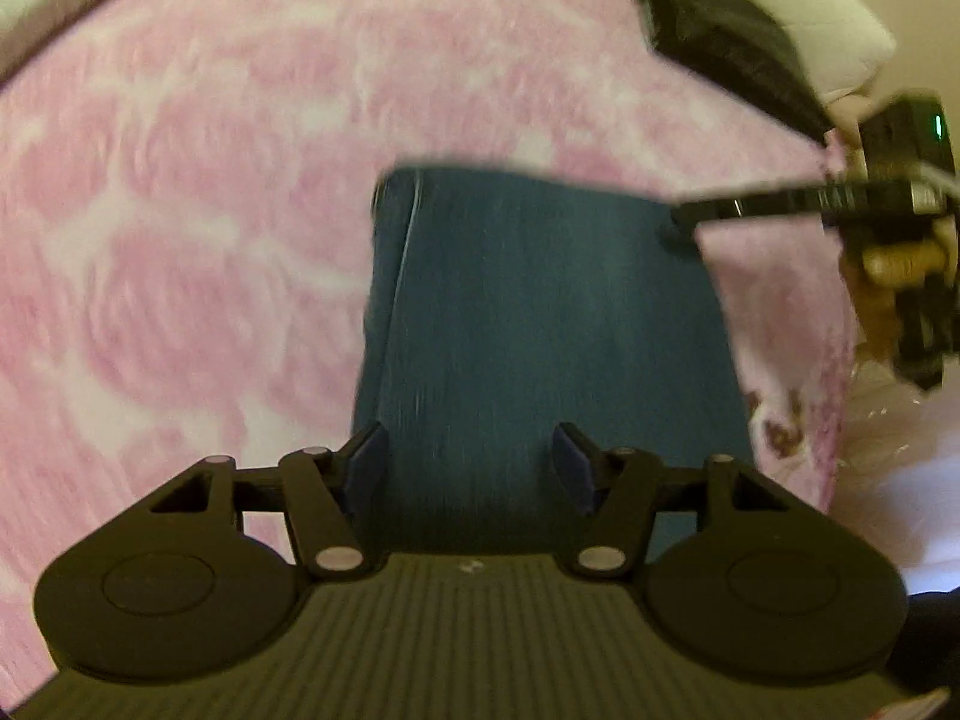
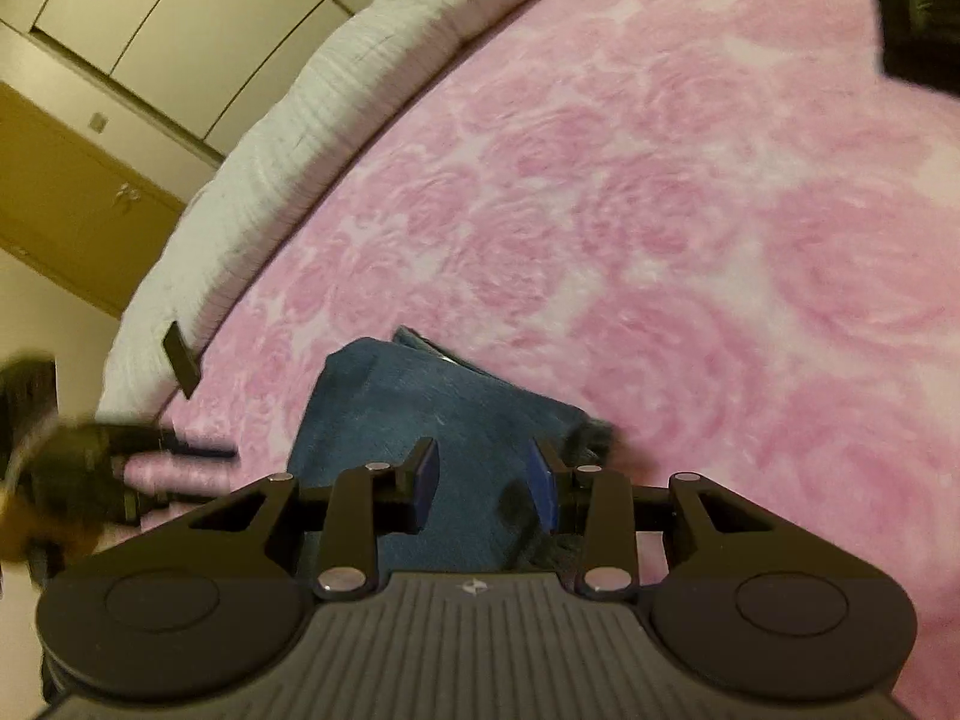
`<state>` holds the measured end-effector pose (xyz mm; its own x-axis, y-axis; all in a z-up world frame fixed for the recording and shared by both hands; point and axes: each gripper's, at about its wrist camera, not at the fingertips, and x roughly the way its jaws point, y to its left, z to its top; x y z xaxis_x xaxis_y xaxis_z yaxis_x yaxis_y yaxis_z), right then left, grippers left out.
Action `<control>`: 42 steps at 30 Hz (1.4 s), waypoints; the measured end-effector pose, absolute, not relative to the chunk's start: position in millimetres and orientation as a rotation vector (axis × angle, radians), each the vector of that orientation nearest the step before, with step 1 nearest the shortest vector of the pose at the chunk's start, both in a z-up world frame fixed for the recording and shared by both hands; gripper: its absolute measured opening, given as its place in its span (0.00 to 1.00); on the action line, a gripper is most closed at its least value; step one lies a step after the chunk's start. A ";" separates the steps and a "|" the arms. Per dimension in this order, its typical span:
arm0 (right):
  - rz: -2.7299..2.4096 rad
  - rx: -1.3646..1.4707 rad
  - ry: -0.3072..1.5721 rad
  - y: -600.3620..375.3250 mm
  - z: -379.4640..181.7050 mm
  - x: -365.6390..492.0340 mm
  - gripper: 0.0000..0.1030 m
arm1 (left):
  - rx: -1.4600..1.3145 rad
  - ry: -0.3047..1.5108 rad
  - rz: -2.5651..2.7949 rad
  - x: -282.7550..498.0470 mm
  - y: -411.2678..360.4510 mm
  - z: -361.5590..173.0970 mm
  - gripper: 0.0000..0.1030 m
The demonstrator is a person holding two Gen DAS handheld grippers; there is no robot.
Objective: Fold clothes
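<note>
**Both claws open over blue garment on bed**

A folded blue garment (image 1: pixel 540 312) lies on the pink rose-patterned blanket (image 1: pixel 180 240). The left claw (image 1: pixel 468 468) and right claw (image 2: pixel 483 480) hang above it, fingers apart, gripping nothing. A dark garment (image 1: pixel 720 42) lies far right.

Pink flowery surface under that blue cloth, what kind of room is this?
Most likely a bedroom: the blue garment lies on a pink rose-patterned blanket spread over a bed, with a white pillow and closet doors nearby.

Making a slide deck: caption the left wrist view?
Open left gripper over a folded blue garment on a pink rose-patterned blanket.
</note>
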<state>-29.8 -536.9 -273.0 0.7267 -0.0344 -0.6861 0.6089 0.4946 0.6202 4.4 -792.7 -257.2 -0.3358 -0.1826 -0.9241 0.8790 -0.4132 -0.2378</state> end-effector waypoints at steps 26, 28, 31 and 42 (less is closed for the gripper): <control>0.253 0.749 1.208 -631.6 -345.2 143.4 0.88 | 0.266 1.535 -1.206 162.6 -608.3 -315.2 0.68; 0.273 0.781 1.216 -635.1 -351.1 144.1 0.89 | 0.202 1.573 -1.208 161.7 -609.1 -333.1 0.68; 0.305 0.793 1.236 -634.7 -353.5 149.5 0.88 | 0.113 1.600 -1.211 161.7 -610.3 -350.8 0.72; 0.275 0.827 1.172 -630.5 -331.9 126.4 0.41 | 0.160 1.566 -1.337 162.8 -626.5 -343.3 0.47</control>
